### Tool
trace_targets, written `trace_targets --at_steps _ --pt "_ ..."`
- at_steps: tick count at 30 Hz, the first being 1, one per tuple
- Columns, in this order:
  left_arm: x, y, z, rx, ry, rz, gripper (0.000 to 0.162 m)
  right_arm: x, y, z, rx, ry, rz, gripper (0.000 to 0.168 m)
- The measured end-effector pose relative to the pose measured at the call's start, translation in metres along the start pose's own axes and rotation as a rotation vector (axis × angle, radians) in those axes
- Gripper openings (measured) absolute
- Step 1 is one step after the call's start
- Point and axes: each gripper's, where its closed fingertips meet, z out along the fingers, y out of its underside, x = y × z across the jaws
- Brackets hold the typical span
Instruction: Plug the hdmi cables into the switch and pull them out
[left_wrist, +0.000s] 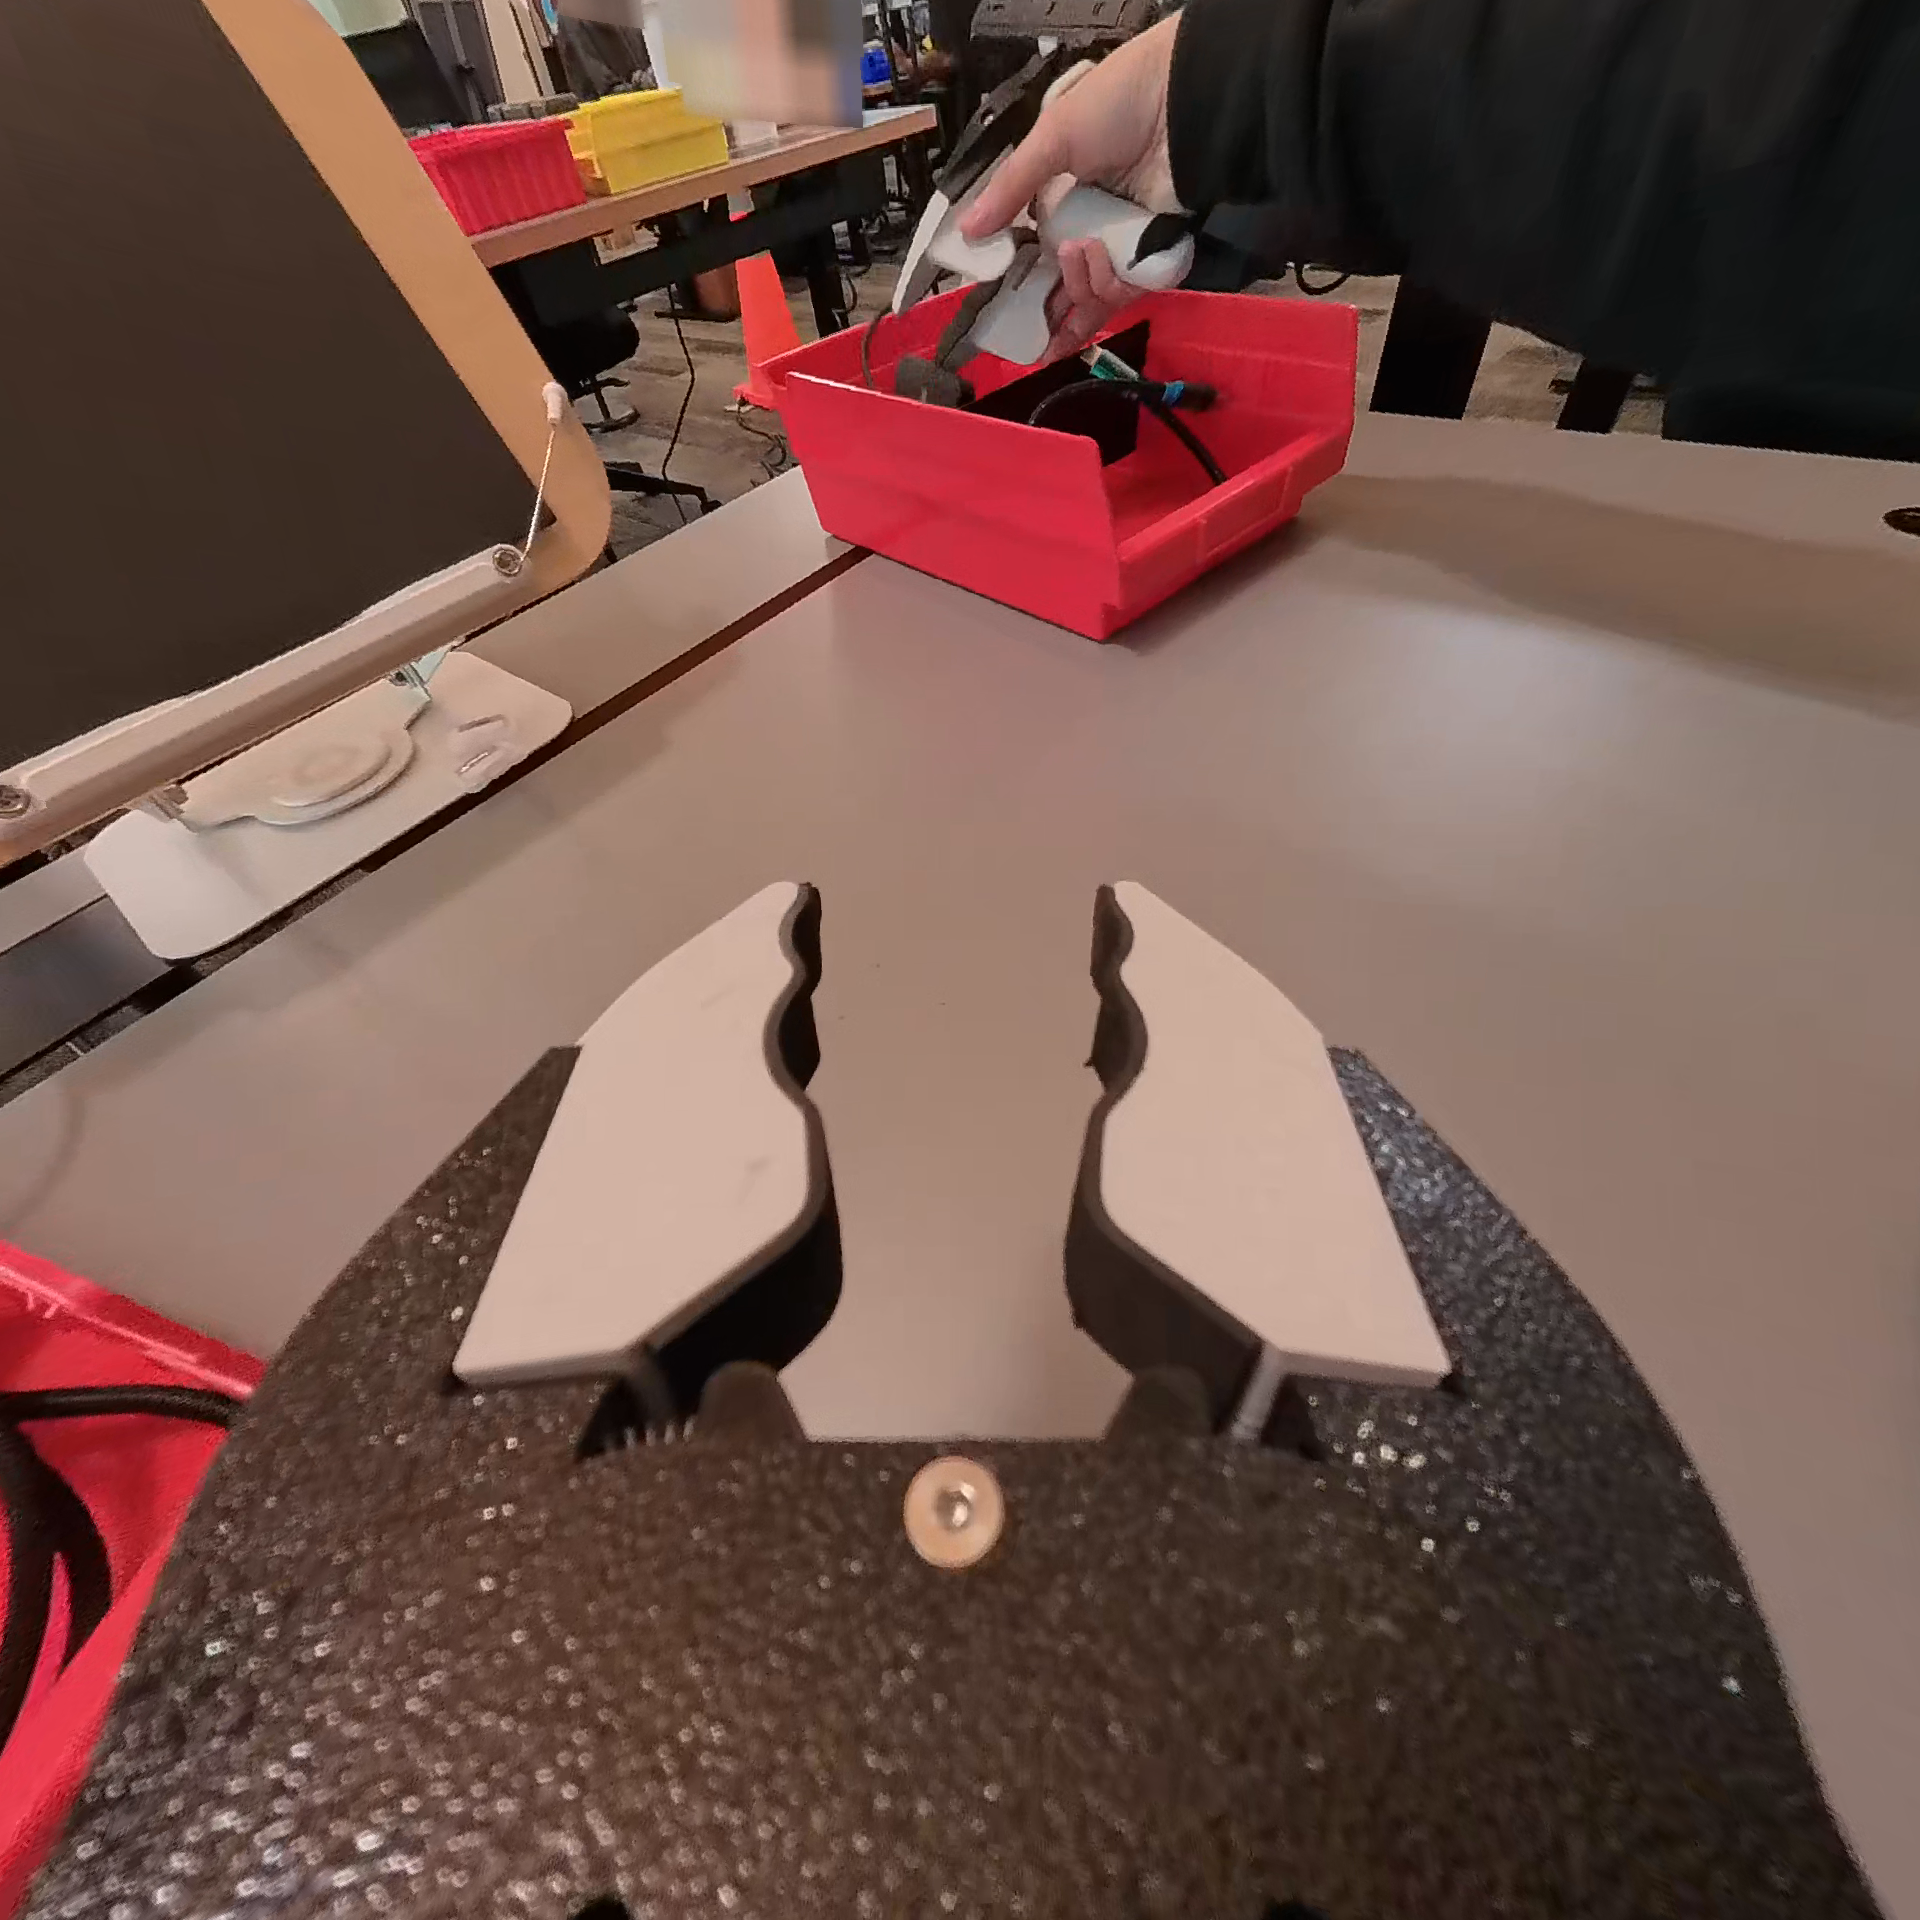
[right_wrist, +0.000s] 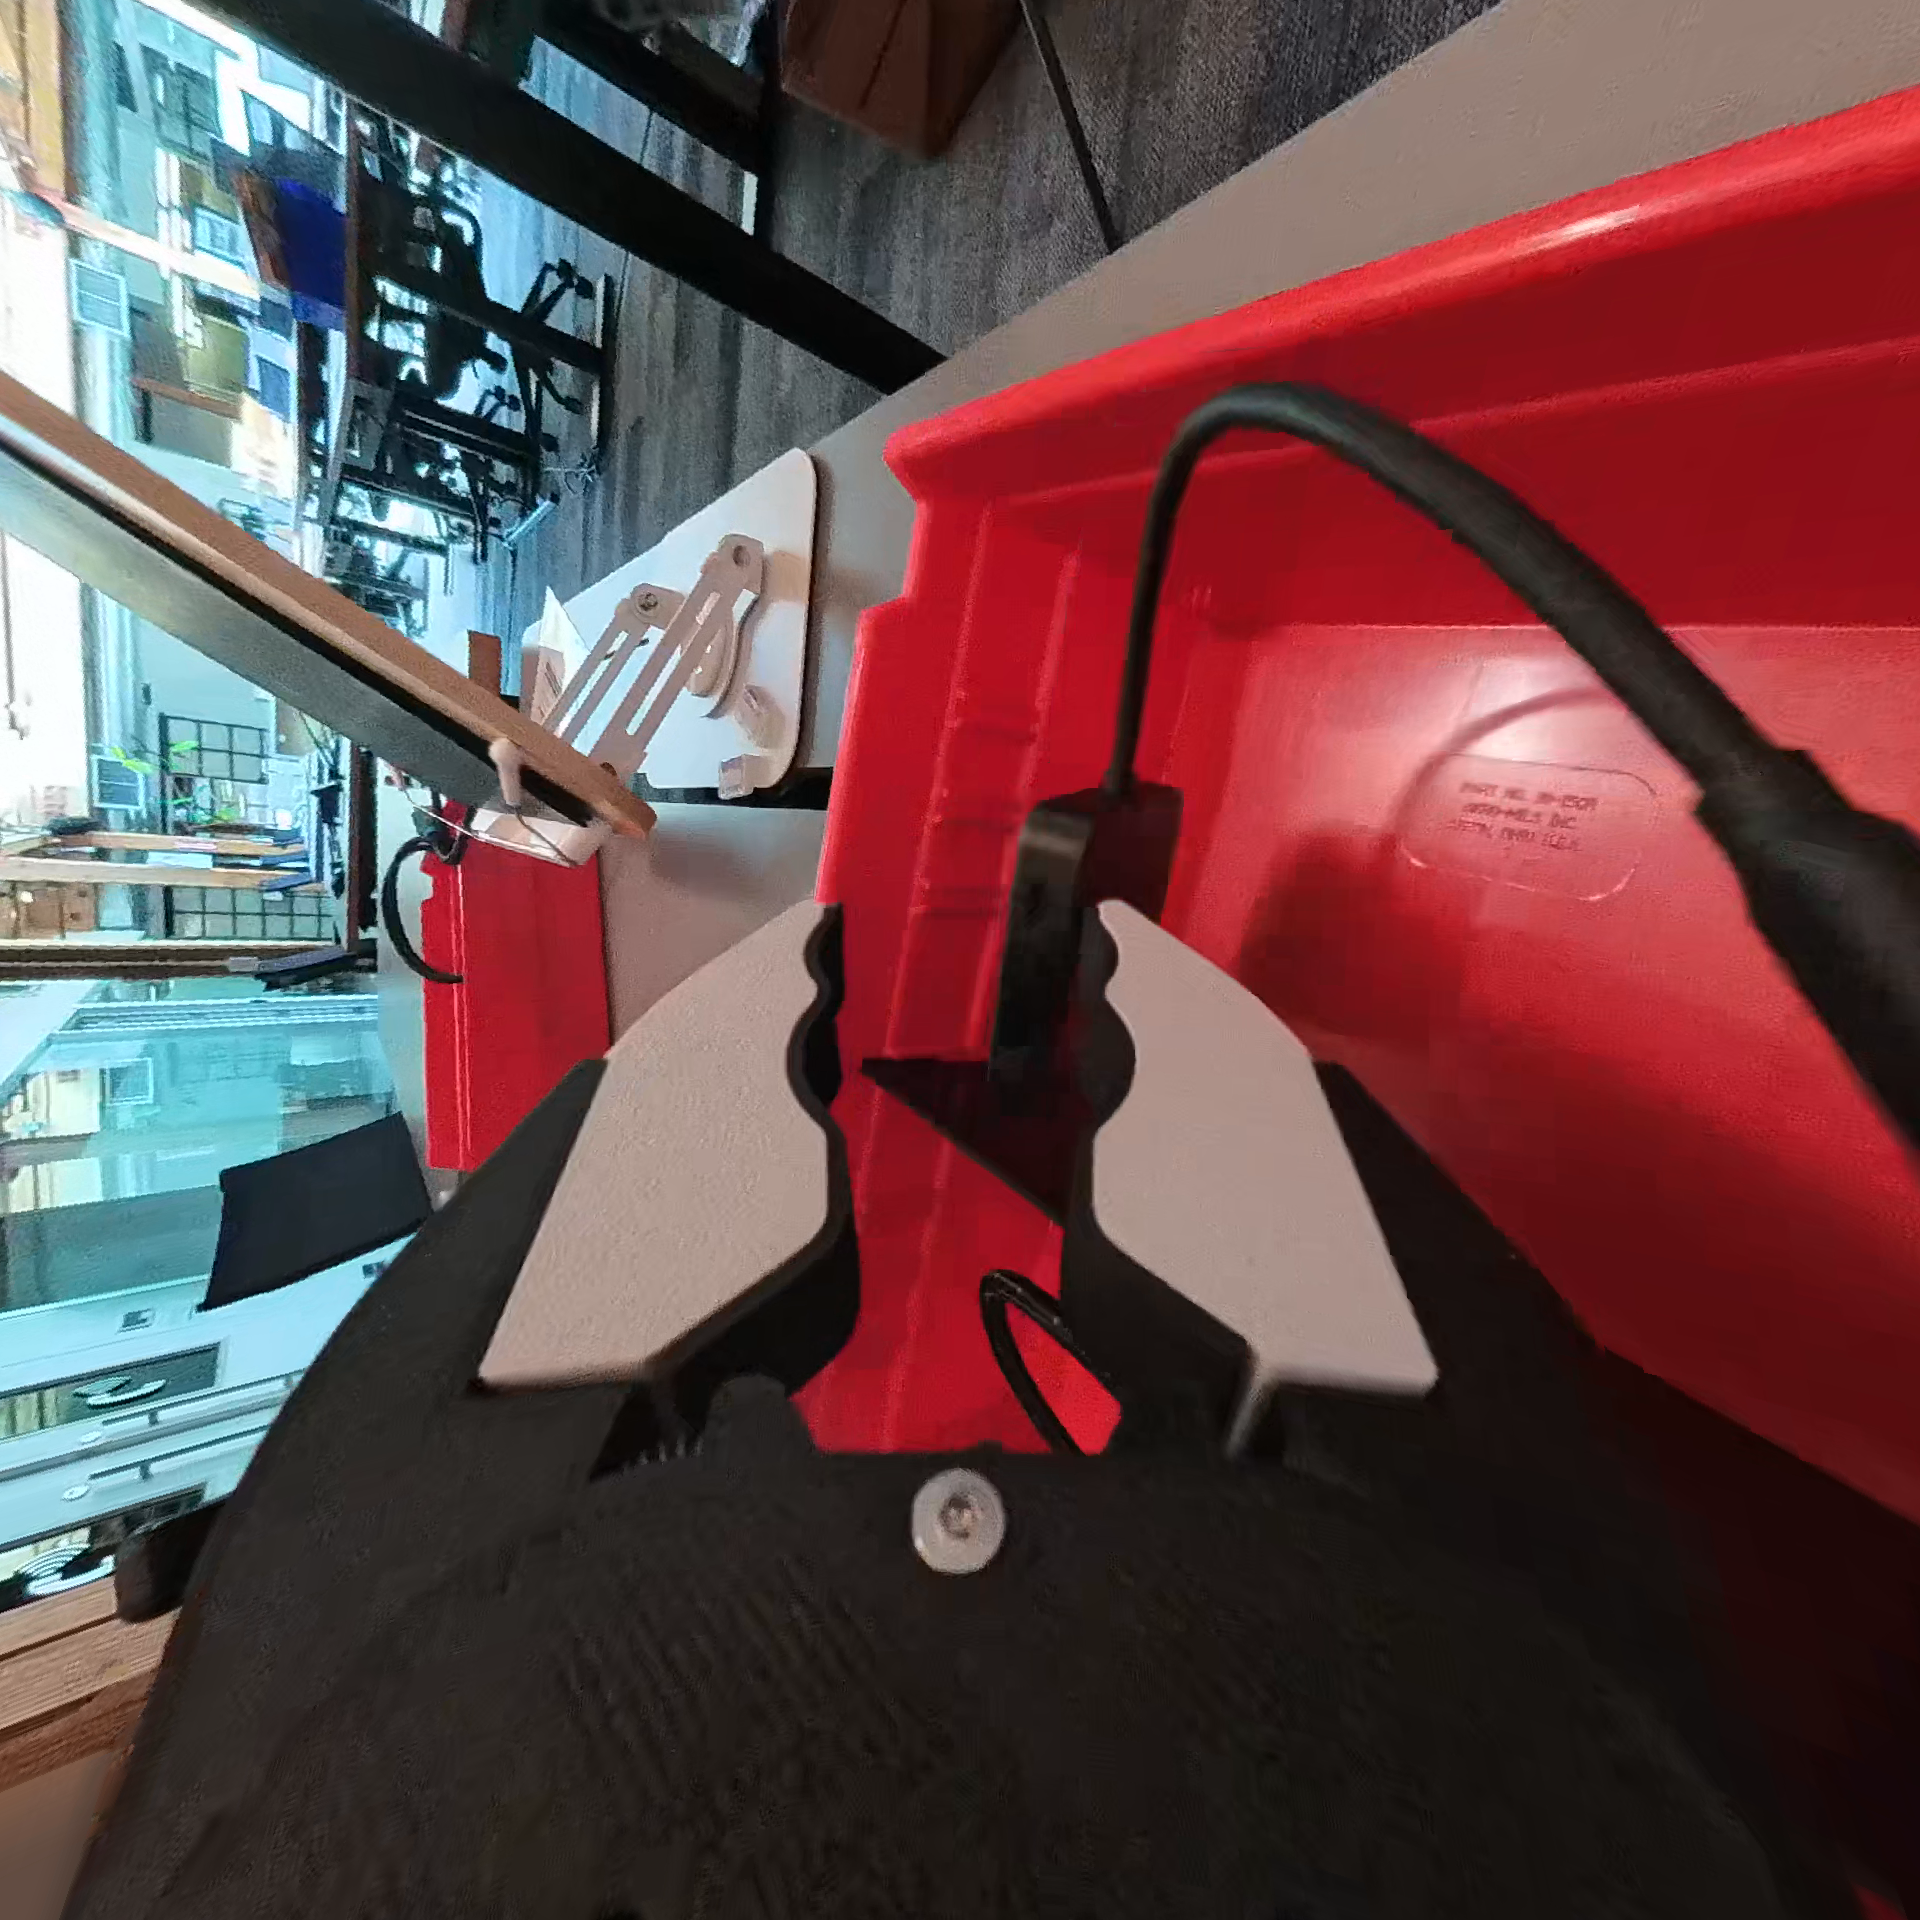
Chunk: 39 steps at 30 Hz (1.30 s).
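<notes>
Close in front of your right gripper (right_wrist: 961, 914), in the right wrist view, you see a black HDMI plug (right_wrist: 1081, 883) with a flat rectangular body. A thin black cable (right_wrist: 1174, 520) leaves its far end, makes an arch and comes back thick and braided at the right edge. The plug stands inside the red bin (right_wrist: 1558, 343), just beside your right finger (right_wrist: 1205, 1143) and between the two tips. The jaws are spread, and I cannot tell if the finger touches the plug. A black flat piece (right_wrist: 977, 1122) lies under it, perhaps the switch, but this is not clear.

Your left gripper (left_wrist: 956, 904) hangs over the bare grey table (left_wrist: 1351, 831), jaws wide apart, holding nothing. At its left lower corner is a second red bin (left_wrist: 62, 1455) with black cables (left_wrist: 42, 1558) in it.

Farther on the table stands the first red bin (left_wrist: 1039, 520), where a hand (left_wrist: 1101, 156) in a dark sleeve points the right gripper (left_wrist: 935, 343) down inside. So you count two grippers and two red bins on the table. At the left is one tilted board on a white stand (left_wrist: 312, 769). Behind, an orange cone (left_wrist: 764, 312) stands on the floor.
</notes>
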Motion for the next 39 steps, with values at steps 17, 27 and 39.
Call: trace_targets --at_steps 17,27,39 --pt "-0.076 0.000 -0.032 -0.014 -0.229 -0.084 0.050 -0.124 0.095 -0.071 0.191 0.009 -0.729 0.064" --pt "-0.222 0.070 -0.106 -0.444 -0.524 -0.511 0.068 -0.153 0.229 -0.060 0.260 0.036 -1.039 0.065" --pt "-0.267 0.140 -0.026 -0.558 -0.490 -0.983 0.067 -0.157 0.266 -0.060 0.252 0.065 -1.075 0.069"
